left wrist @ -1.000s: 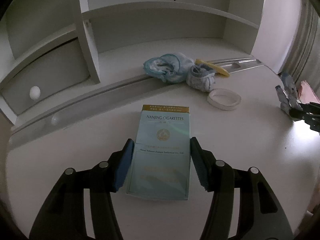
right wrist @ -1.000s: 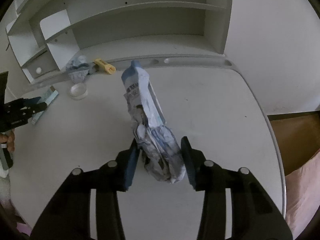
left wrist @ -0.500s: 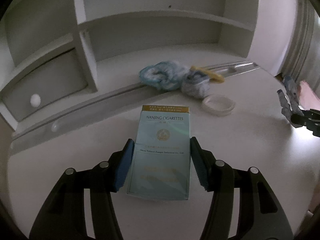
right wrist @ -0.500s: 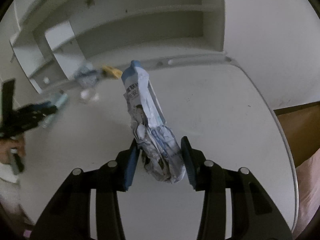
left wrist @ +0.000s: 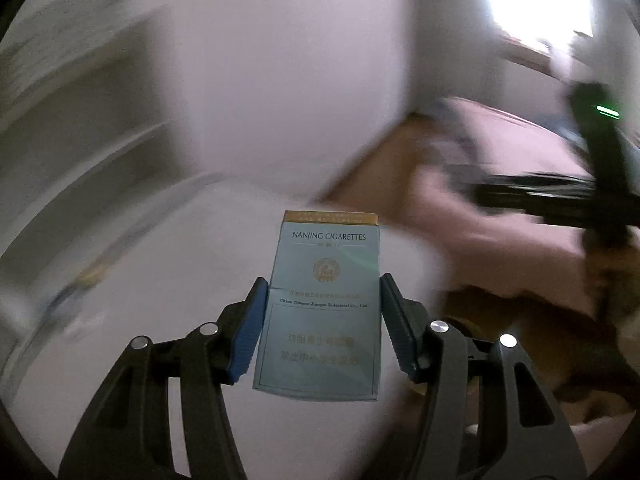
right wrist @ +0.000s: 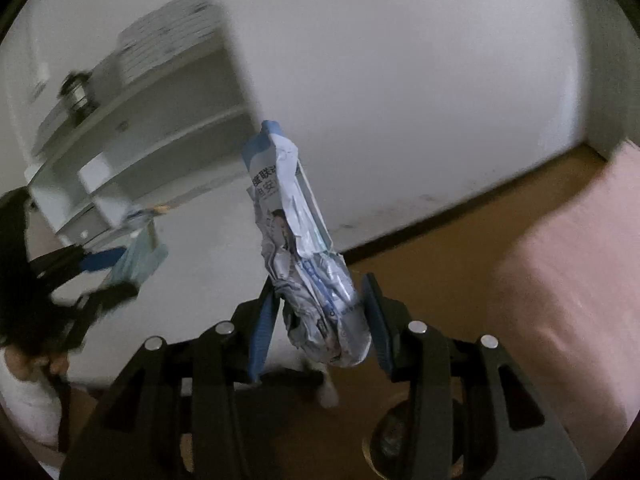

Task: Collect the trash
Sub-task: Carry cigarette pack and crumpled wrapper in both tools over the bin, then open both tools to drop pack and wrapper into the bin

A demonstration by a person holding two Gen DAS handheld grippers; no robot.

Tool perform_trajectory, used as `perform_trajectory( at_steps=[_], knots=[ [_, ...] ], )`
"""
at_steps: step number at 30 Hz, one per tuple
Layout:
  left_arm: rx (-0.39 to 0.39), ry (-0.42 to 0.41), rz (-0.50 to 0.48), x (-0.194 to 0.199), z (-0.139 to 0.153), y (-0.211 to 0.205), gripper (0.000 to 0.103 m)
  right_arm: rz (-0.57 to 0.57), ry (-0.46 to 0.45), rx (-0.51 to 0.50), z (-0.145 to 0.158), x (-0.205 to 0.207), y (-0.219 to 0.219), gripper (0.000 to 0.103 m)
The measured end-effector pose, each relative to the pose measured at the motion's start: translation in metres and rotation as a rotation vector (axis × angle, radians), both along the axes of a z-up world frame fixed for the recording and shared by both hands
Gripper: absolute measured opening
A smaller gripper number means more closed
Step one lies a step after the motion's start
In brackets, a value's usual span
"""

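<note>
White wall and brown floor [right wrist: 460, 248] fill the background of both wrist views, with heavy motion blur; a white shelving unit [right wrist: 132, 148] and the white desk [right wrist: 208, 240] sit off to the left in the right wrist view.

Left gripper [left wrist: 322, 320]: clamped on the cigarette pack [left wrist: 320, 308]. Both blue pads press the long sides of the pack, which stands clear of the desk surface, printed face toward the camera.

Right gripper [right wrist: 318, 312]: clamped on the crumpled wrapper [right wrist: 304, 264]. The jaws hold its crushed lower end; the flattened blue-tipped upper end projects forward past the fingertips.

Task status, as a judgement:
- Two trash items are picked up, one per gripper. Both are off the desk.
- Neither item is deposited. No bin can be identified with certainty; a dark round shape [right wrist: 394, 436] low in the right wrist view, below the gripper, may be a container, but it is too obscured to confirm.
- Further clutter shows as a blurred patch on the desk near the shelving unit. Its contents cannot be resolved, so the remaining item count cannot be stated.

Remaining steps: carry both items to the receptacle, let go, then return for whatever is left.
</note>
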State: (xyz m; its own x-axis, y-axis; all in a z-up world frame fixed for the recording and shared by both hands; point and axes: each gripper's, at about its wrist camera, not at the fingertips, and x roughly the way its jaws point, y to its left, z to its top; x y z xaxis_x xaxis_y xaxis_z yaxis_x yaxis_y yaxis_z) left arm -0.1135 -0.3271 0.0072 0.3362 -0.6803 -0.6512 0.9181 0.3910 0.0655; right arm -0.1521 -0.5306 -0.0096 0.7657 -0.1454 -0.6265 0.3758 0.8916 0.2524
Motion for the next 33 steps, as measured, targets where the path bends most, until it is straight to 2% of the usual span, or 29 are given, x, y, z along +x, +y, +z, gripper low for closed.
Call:
perform_trajectory(
  at_steps=[2,4,7,9,13,15,17,19,21,22,26,30,32,33],
  knots=[
    [0.023,0.050,-0.161,-0.051,-0.011,-0.048,0.055,-0.062,0.070,-0.004,-0.018,-0.037,-0.030,0.042],
    [0.081,0.099,-0.262,-0.085,-0.035,-0.088,0.055,-0.087,0.126,-0.009,-0.036,-0.061,-0.049,0.043],
    [0.179,0.189,-0.325,-0.111,-0.084,-0.131,0.055,-0.116,0.200,0.128,-0.090,-0.096,-0.090,0.043],
    [0.264,0.274,-0.312,-0.115,-0.135,-0.161,0.055,-0.149,0.257,0.199,-0.130,-0.107,-0.110,0.043],
    [0.449,0.430,-0.196,-0.095,-0.245,-0.198,0.055,-0.160,0.411,0.371,-0.230,-0.110,-0.132,0.043],
    [0.505,0.454,-0.153,-0.083,-0.286,-0.207,0.055,-0.132,0.503,0.436,-0.279,-0.105,-0.132,0.043],
    [0.563,0.461,-0.125,-0.078,-0.322,-0.216,0.055,-0.113,0.592,0.433,-0.312,-0.095,-0.133,0.043],
    [0.615,0.514,-0.099,-0.070,-0.352,-0.223,0.055,-0.122,0.624,0.484,-0.339,-0.088,-0.133,0.042],
    [0.637,0.572,-0.070,-0.063,-0.369,-0.228,0.055,-0.129,0.614,0.564,-0.356,-0.084,-0.133,0.042],
    [0.634,0.590,-0.065,-0.059,-0.371,-0.230,0.055,-0.124,0.615,0.572,-0.358,-0.083,-0.130,0.042],
    [0.625,0.567,-0.088,-0.060,-0.371,-0.240,0.055,-0.121,0.630,0.564,-0.362,-0.078,-0.130,0.042],
    [0.619,0.585,-0.087,-0.065,-0.377,-0.240,0.055,-0.146,0.604,0.622,-0.363,-0.082,-0.131,0.044],
    [0.606,0.582,-0.069,-0.063,-0.373,-0.238,0.061,-0.166,0.579,0.664,-0.363,-0.086,-0.134,0.058],
    [0.597,0.579,-0.062,-0.061,-0.369,-0.238,0.074,-0.195,0.576,0.670,-0.362,-0.088,-0.137,0.073]
  ],
)
